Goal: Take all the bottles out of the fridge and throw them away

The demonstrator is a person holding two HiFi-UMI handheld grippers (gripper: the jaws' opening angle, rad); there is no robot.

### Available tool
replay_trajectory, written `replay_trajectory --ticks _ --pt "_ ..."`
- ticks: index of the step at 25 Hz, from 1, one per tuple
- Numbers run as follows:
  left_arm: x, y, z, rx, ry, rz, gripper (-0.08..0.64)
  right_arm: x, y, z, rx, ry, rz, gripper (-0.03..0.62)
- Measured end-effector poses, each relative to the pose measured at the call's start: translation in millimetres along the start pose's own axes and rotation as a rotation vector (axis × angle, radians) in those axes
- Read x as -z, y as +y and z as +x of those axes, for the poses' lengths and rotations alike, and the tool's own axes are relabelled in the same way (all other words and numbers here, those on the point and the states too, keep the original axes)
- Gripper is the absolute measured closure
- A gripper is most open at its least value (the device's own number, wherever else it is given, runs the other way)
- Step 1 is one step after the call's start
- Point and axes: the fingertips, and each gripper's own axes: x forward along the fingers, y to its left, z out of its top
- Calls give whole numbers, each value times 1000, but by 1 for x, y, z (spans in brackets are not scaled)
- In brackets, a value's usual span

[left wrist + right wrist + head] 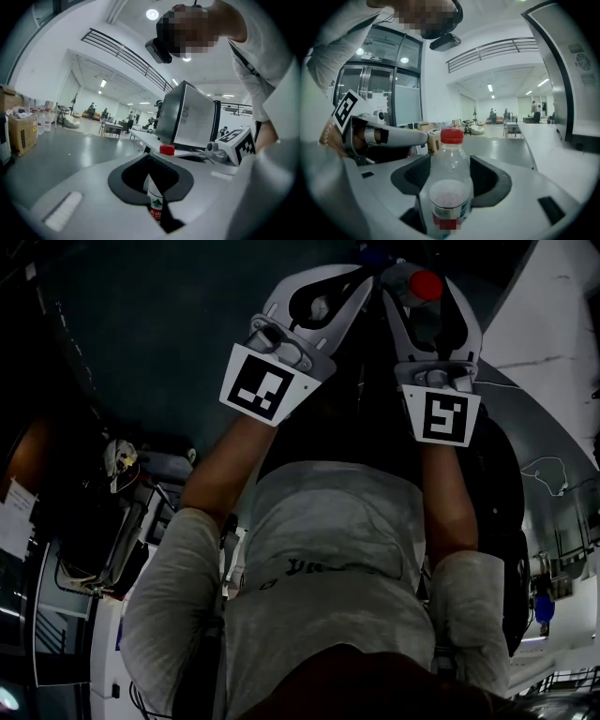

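Note:
The person holds both grippers close together in front of the chest. My right gripper (447,180) is shut on a clear plastic bottle (447,187) with a red cap and a red label, standing upright between the jaws. The head view shows that red cap (427,284) at the right gripper (417,292). My left gripper (157,199) has its jaws drawn together around a thin bottle (154,205) with a green and red label, wedged in the narrow gap. The left gripper (352,282) is beside the right one in the head view.
A dark fridge with a pale door (193,119) stands on a long white table (140,136) behind the grippers. Cardboard boxes (21,133) and water jugs line the left wall. The person's grey shirt (328,568) fills the lower head view. Distant people and furniture sit across the grey floor.

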Motion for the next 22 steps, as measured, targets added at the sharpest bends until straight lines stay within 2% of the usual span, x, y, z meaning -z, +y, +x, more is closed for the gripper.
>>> replay_trajectory --ticks 15,22 --pt "61 31 28 -21 18 -11 552 77 -15 36 7 54 -1 327" --pt "57 33 29 -31 -4 -28 552 90 -17 40 -3 76 54 327"
